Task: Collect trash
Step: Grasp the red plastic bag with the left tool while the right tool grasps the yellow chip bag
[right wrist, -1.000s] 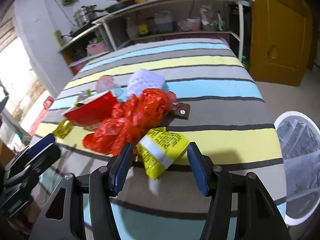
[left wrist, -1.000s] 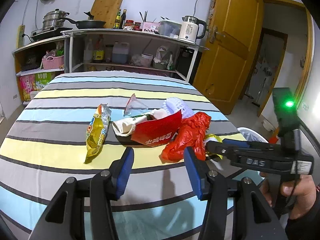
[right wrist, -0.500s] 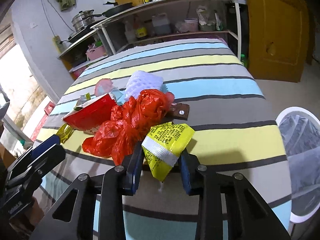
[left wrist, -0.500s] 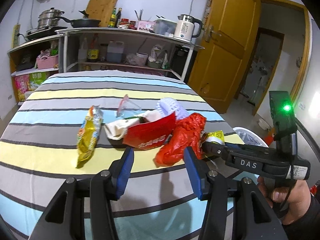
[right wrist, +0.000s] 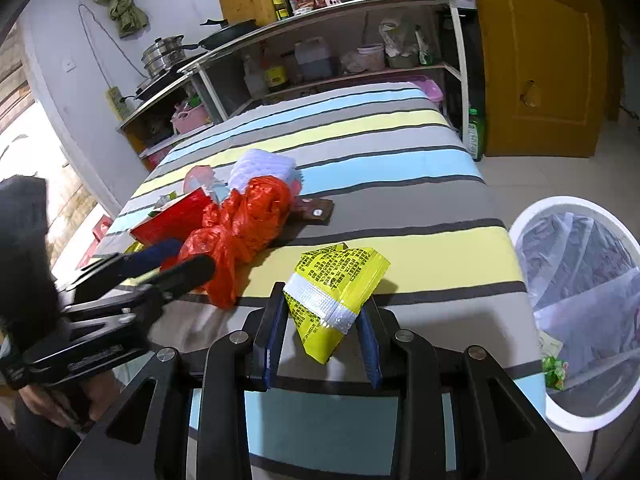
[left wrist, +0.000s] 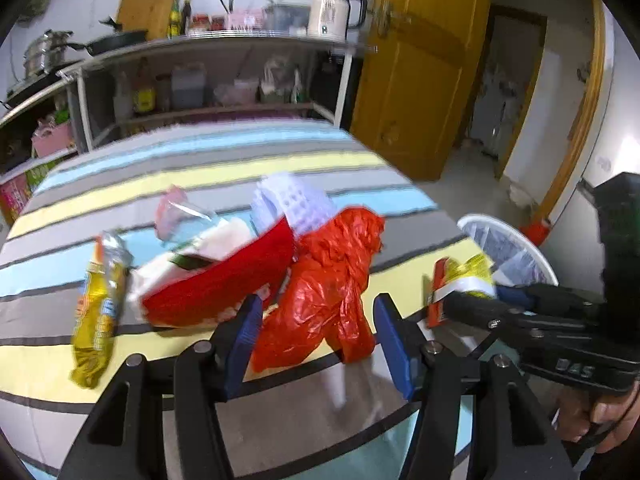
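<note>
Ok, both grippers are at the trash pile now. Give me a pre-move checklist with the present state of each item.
1. Right gripper shut on the yellow packet: ok; its jaws have just closed on it.
2. Packet clear of the table: cannot tell.
3. Bin open and lined, beside the table: ok.
4. Left gripper open: ok; its jaws have just been opening.
5. Red bag between the left jaws: ok, not yet gripped.
6. Grippers apart from each other: ok.

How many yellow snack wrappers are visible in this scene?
2. One crumpled yellow snack wrapper lies on the striped table, left of the pile. One yellow printed wrapper is held in the right gripper. Others may be hidden.
</note>
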Action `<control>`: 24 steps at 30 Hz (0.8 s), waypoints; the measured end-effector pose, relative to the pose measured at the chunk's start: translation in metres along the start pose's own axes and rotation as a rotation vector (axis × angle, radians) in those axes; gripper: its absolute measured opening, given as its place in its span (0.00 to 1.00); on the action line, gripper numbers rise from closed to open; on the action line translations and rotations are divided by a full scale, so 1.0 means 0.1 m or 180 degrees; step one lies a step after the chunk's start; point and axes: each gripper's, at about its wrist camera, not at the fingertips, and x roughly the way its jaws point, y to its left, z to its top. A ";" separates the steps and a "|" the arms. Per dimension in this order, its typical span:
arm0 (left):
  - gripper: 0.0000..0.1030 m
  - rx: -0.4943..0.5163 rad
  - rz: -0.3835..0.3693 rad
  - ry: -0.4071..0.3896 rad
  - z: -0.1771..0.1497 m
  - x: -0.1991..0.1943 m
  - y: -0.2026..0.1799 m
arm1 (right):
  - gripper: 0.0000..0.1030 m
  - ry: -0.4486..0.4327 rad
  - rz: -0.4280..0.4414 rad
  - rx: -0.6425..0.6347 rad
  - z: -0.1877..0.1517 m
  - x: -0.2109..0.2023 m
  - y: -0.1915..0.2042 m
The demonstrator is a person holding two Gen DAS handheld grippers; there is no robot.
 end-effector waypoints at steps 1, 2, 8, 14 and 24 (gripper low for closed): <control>0.58 0.0014 0.0019 0.0050 0.00 0.03 -0.01 | 0.33 -0.0003 0.0003 0.0008 0.00 -0.01 -0.01; 0.58 0.0027 0.0035 0.0098 0.00 0.07 -0.03 | 0.33 -0.0005 0.0007 0.0019 0.01 0.00 -0.02; 0.57 -0.0008 0.0182 0.0275 -0.02 0.17 -0.07 | 0.33 -0.0020 0.0016 0.0057 -0.01 -0.03 -0.11; 0.45 0.0005 0.0259 0.0195 -0.08 0.09 -0.14 | 0.33 -0.0081 0.0022 0.0074 -0.03 -0.13 -0.16; 0.42 -0.0132 0.0032 -0.0026 -0.28 -0.25 -0.21 | 0.33 -0.0217 -0.0020 0.0053 -0.12 -0.42 -0.18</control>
